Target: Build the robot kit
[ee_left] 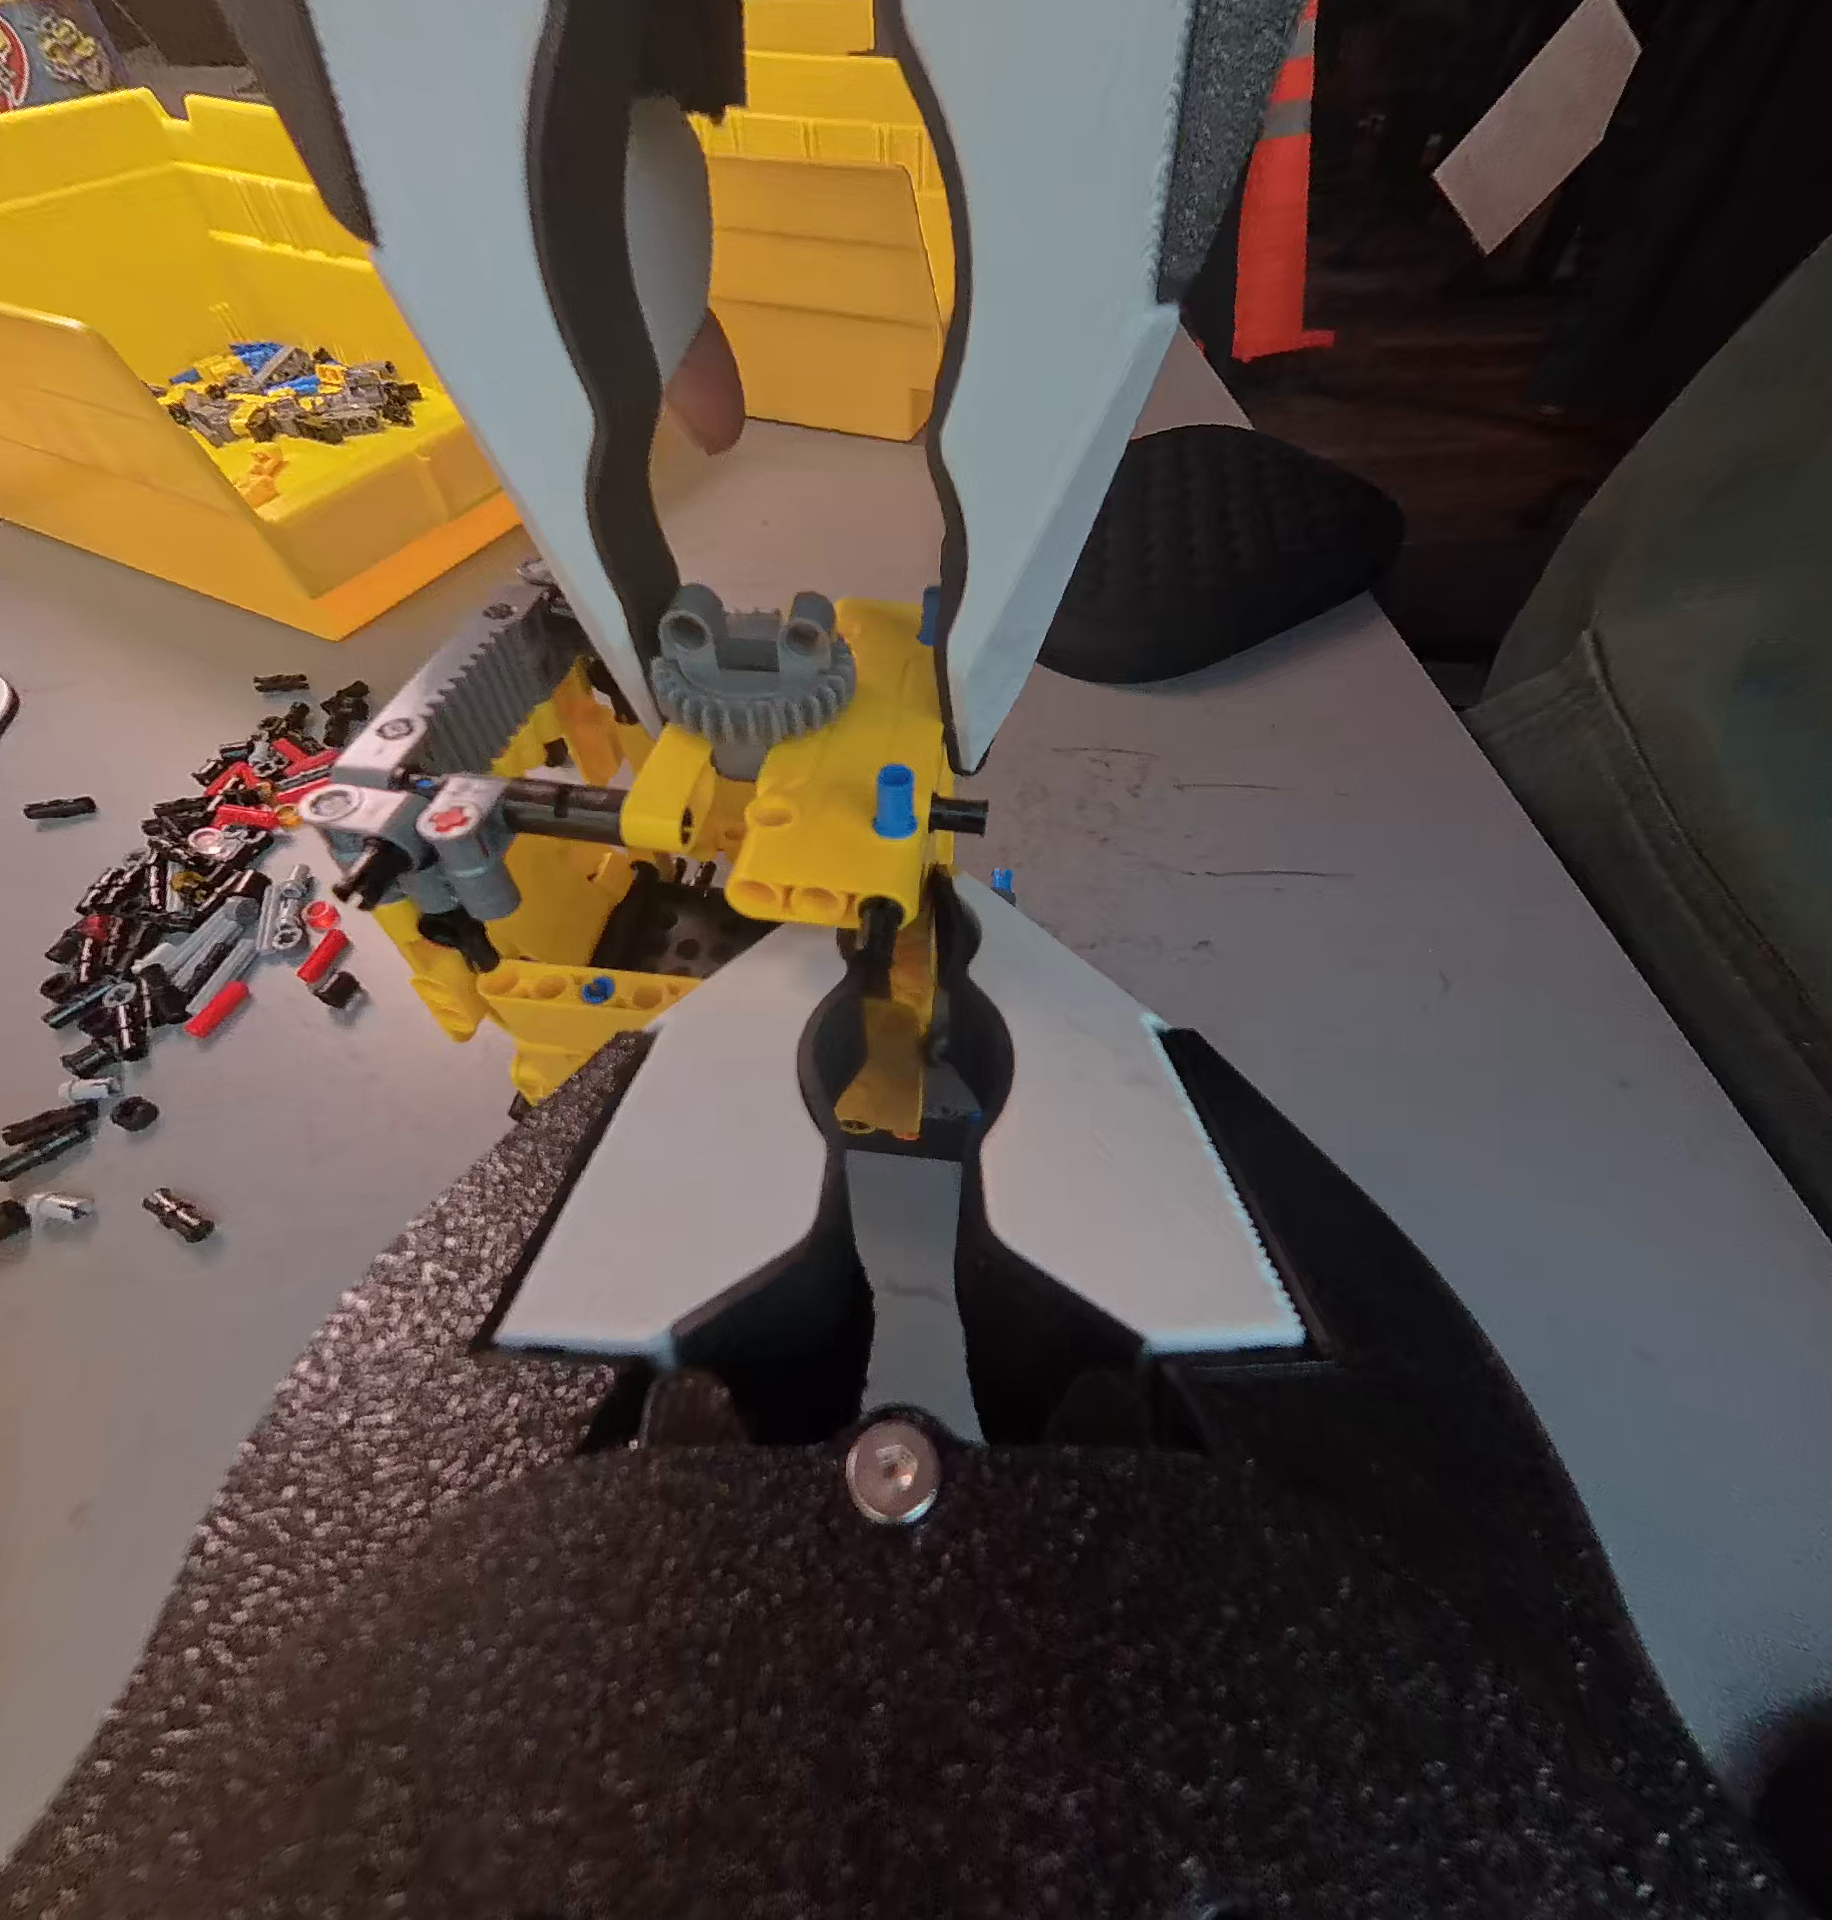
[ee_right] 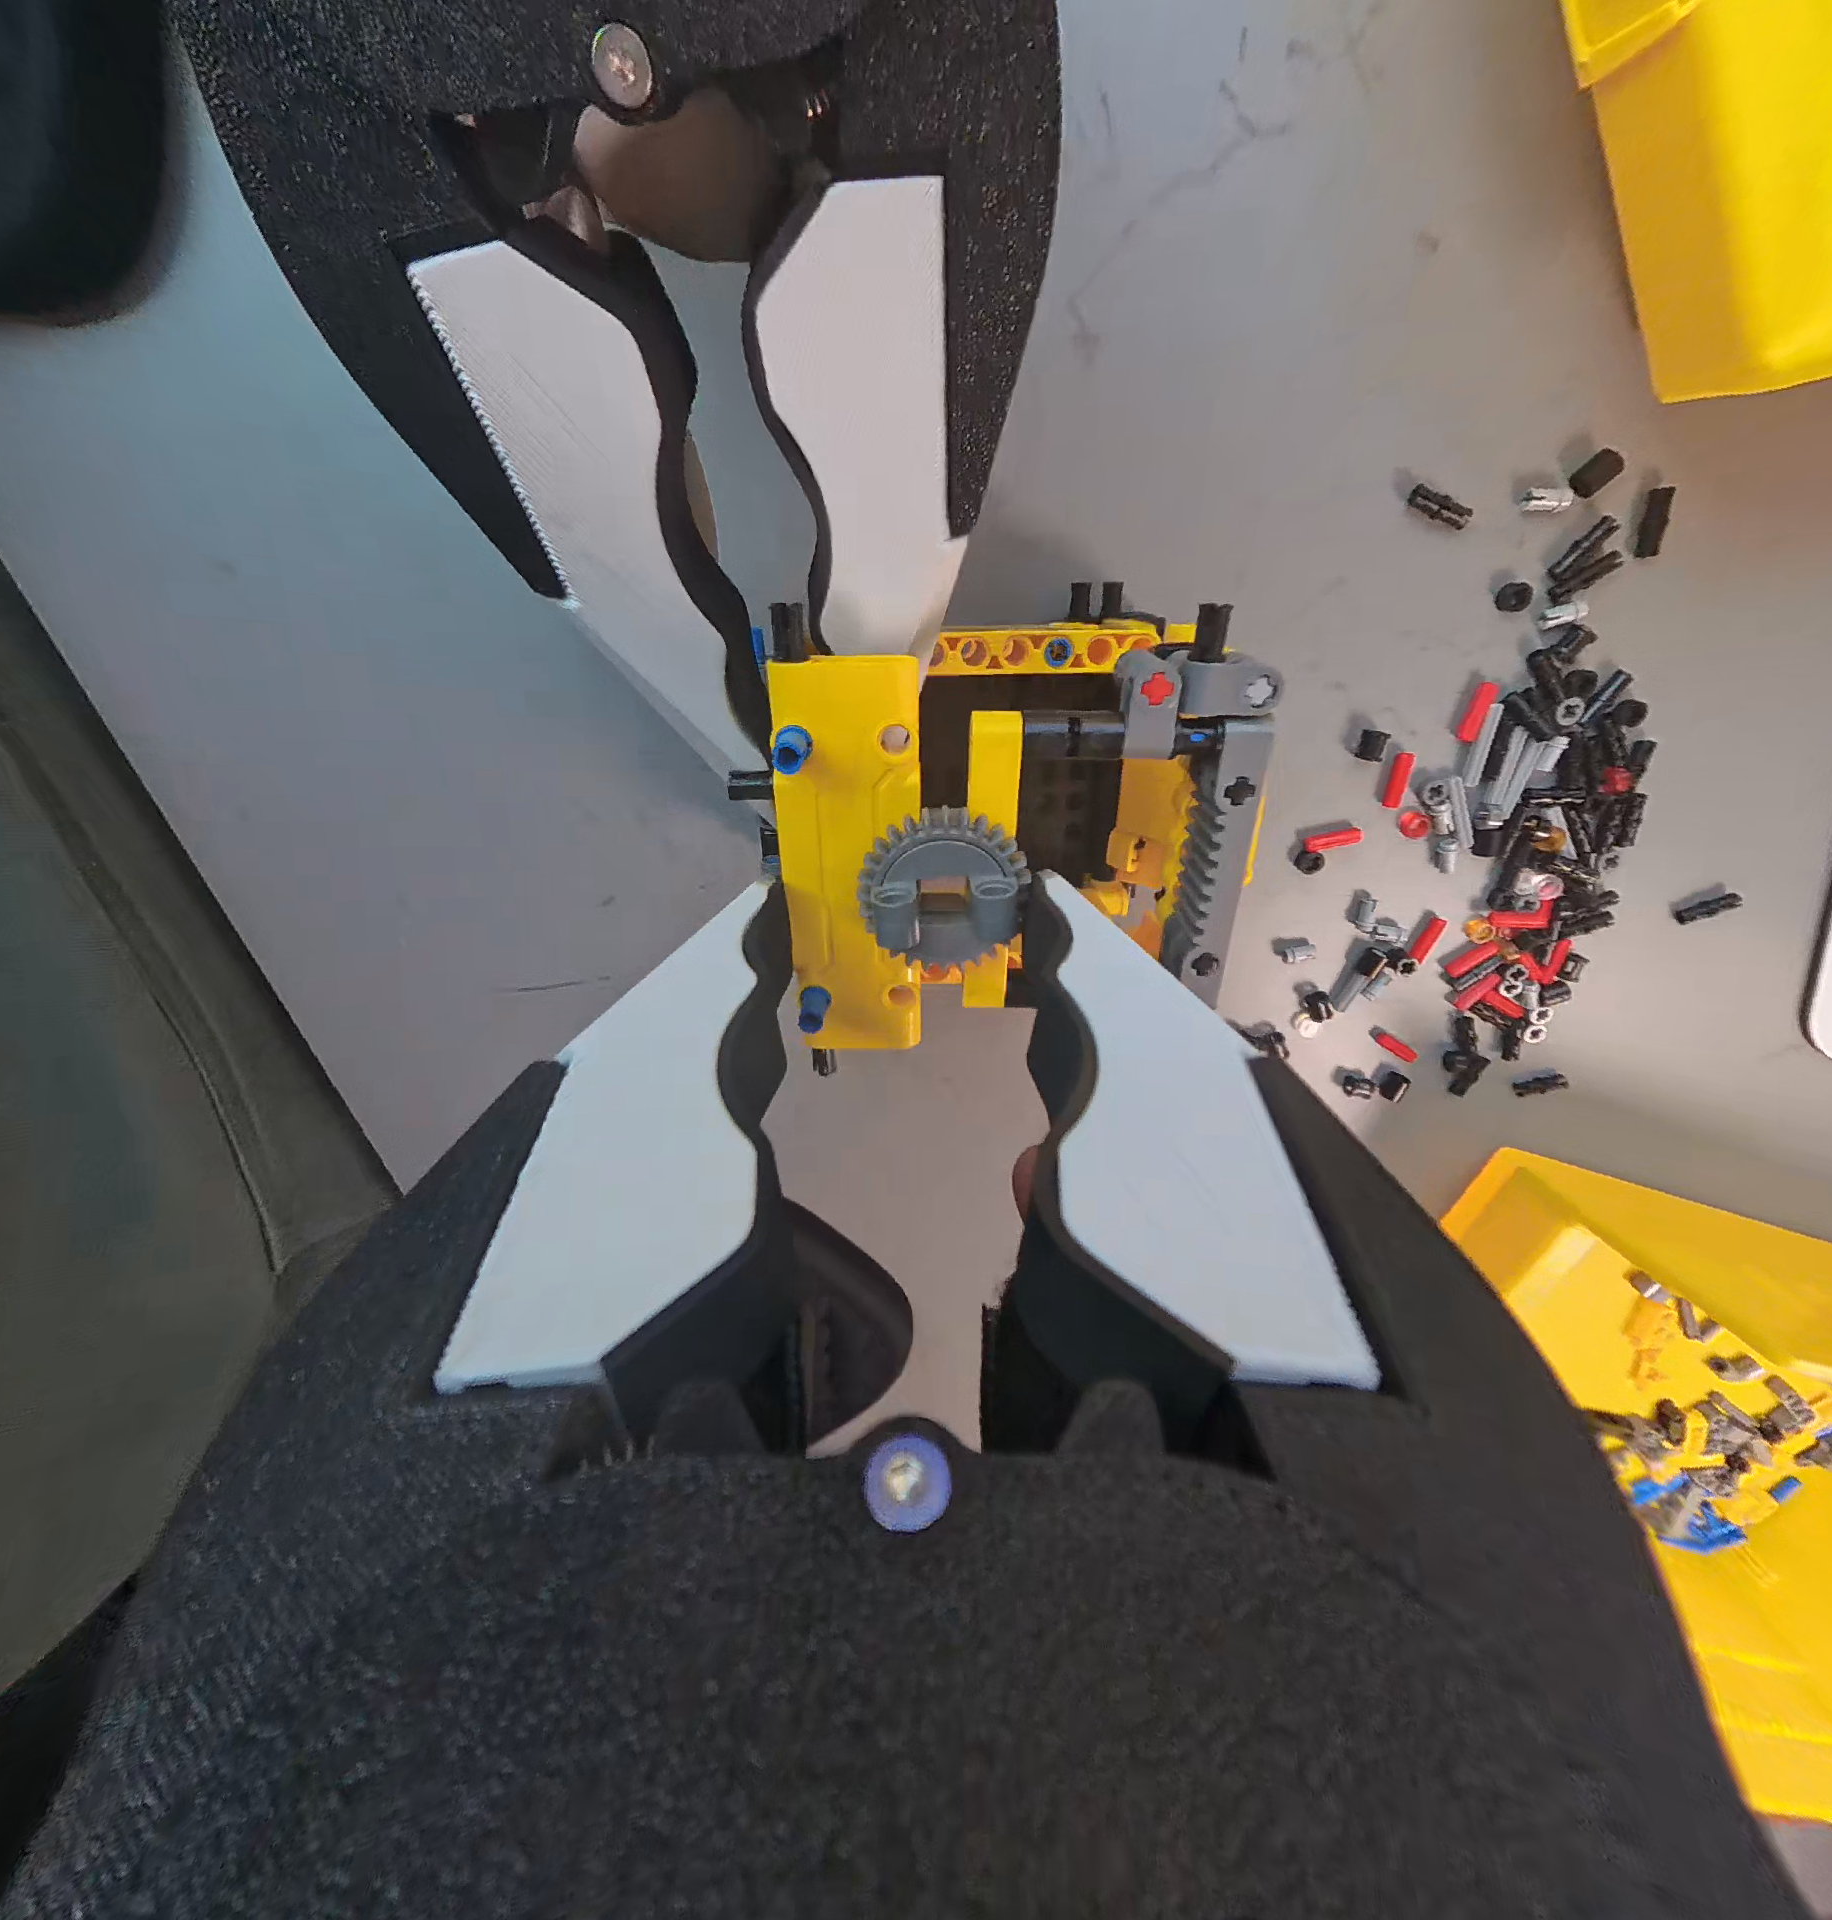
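A yellow brick-built assembly (ee_left: 818, 831) stands on the grey table (ee_left: 1255, 987). It has a grey gear (ee_left: 751, 686) on its yellow panel, a grey toothed rack (ee_left: 486, 675) and blue pins. My left gripper (ee_left: 881, 925) is shut on the near end of the yellow panel. My right gripper (ee_left: 803, 717) comes in from the far side. In the right wrist view the right gripper (ee_right: 907, 894) spans the panel (ee_right: 839, 790) and the gear (ee_right: 943, 894), with one finger touching each side. The left gripper (ee_right: 839, 639) pinches the panel's far end there.
A loose pile of small black, red and grey pins (ee_left: 185, 914) lies left of the assembly and also shows in the right wrist view (ee_right: 1535, 831). Yellow bins (ee_left: 112, 499) stand behind, one holding several small parts. A dark chair (ee_left: 1722, 727) sits past the table's right edge.
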The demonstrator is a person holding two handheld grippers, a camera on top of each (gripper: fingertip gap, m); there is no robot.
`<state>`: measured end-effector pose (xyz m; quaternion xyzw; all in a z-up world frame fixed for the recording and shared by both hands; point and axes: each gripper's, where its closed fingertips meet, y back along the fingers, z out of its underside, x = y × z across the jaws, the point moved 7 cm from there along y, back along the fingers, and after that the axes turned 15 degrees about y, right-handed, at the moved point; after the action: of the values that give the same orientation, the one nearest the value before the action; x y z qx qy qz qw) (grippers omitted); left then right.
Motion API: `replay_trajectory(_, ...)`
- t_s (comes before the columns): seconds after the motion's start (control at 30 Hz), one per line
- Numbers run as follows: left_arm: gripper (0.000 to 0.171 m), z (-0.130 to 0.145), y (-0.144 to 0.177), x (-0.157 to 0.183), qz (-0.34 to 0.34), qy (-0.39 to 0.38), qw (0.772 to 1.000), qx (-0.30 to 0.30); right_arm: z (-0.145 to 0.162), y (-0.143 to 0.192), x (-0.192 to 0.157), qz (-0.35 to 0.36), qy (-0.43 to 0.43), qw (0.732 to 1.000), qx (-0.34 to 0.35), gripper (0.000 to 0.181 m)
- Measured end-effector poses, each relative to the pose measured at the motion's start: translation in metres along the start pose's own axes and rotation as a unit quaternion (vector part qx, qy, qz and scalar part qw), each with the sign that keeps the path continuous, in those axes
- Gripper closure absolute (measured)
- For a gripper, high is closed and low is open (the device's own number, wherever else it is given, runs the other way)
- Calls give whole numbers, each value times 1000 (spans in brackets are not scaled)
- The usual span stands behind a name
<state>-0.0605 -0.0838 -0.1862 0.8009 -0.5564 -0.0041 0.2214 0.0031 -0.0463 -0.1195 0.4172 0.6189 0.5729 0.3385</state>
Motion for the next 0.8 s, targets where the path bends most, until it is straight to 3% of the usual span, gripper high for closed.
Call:
replay_trajectory(0.3, 165, -1, -3, -2, 10, 0, 1000, -2, -8, -4, 5, -34, 39, 995, -85, 138)
replay_trajectory(0.6, 164, -1, -1, -2, 8, -1, 1000, 0, -4, -1, 3, -14, 48, 997, -53, 136)
replay_trajectory(0.8, 145, -1, 19, -2, 6, -2, 1000, 5, 3, 10, -1, 0, 61, 998, -3, 124)
